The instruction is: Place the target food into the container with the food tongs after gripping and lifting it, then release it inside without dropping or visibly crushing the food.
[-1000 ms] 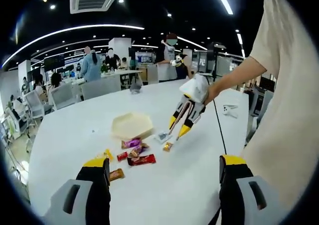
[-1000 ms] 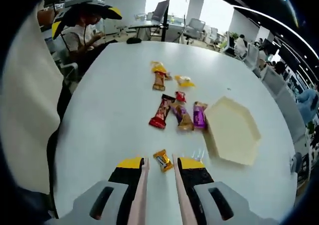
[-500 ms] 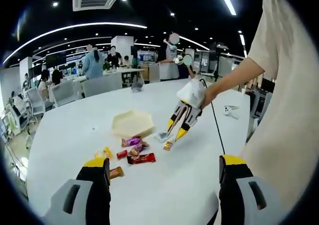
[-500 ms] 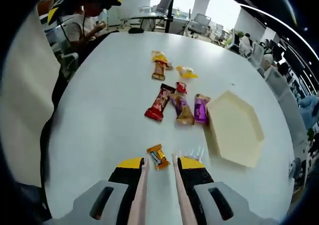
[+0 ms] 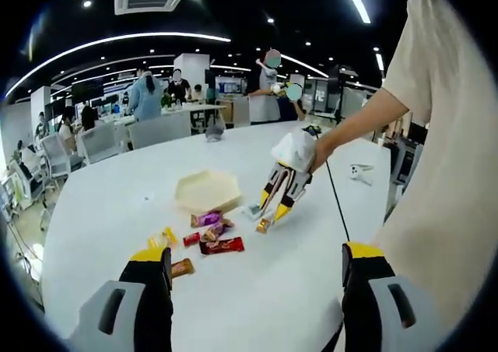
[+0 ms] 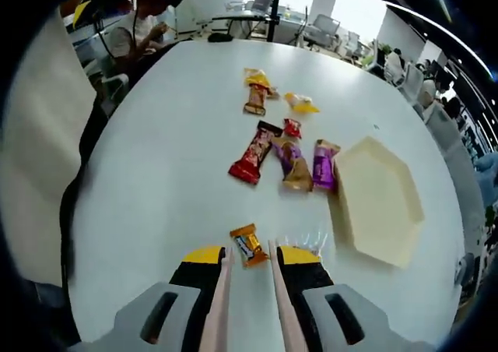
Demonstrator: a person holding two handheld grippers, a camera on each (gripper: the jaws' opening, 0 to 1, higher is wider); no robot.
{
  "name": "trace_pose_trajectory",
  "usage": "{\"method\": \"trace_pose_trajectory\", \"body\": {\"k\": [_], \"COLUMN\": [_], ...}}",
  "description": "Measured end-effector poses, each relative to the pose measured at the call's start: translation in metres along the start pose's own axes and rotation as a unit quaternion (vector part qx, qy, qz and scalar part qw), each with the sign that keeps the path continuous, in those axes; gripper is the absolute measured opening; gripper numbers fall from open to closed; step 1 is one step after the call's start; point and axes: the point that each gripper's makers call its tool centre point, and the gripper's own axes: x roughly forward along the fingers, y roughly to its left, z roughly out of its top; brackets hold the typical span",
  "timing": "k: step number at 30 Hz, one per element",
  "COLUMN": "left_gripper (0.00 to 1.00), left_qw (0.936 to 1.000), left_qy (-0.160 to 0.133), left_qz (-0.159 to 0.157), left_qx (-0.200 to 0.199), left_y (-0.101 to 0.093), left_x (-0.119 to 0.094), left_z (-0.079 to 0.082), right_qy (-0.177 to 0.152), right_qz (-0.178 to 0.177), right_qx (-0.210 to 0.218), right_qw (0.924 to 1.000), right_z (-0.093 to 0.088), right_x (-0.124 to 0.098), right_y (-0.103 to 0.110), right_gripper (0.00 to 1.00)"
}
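Candy (image 6: 247, 244) sits between the right hand-held gripper (image 6: 249, 268)'s slightly parted jaws, lined up for pickup; left hand-held gripper (image 5: 257, 266) waits spread wide; tray (image 6: 379, 200) far right.

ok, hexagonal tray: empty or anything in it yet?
Empty. The cream hexagonal tray shows bare inside; the wrapped snacks lie on the table beside it.
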Motion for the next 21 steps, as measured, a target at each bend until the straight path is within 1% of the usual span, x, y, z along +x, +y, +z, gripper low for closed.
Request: {"method": "trace_pose_trajectory", "body": {"k": [5,7,12,21], "left_gripper": [0.9,0.9,0.9,0.9], "left_qw": [1.0,1.0,1.0,0.9999], "left_qy": [0.004,0.005,0.007,0.003], "left_qz": [-0.002,-0.003,0.001,0.008], "left_qx": [-0.002,-0.003,-0.003,-0.011], "left_y": [-0.004,-0.006,-0.008,-0.006], "left_x": [-0.003,-0.005,-0.008,-0.01], "left_z": [-0.003,-0.005,-0.005,-0.006], "right_qy": [0.005,0.007,0.016,0.033], "right_qz": [0.005,0.009,0.016,0.028], "right_qx": [-0.005,0.002,0.0,-0.014], "right_qw": [1.0,0.9999,0.9998,0.9989], "right_z": [-0.002,-0.002,-0.003,-0.007], "right_x": [0.004,0.007,0.011,0.017], "right_y": [0.001,0.001,0.0,0.001], "right_gripper": [0.26,0.26,0.25,0.25]}}
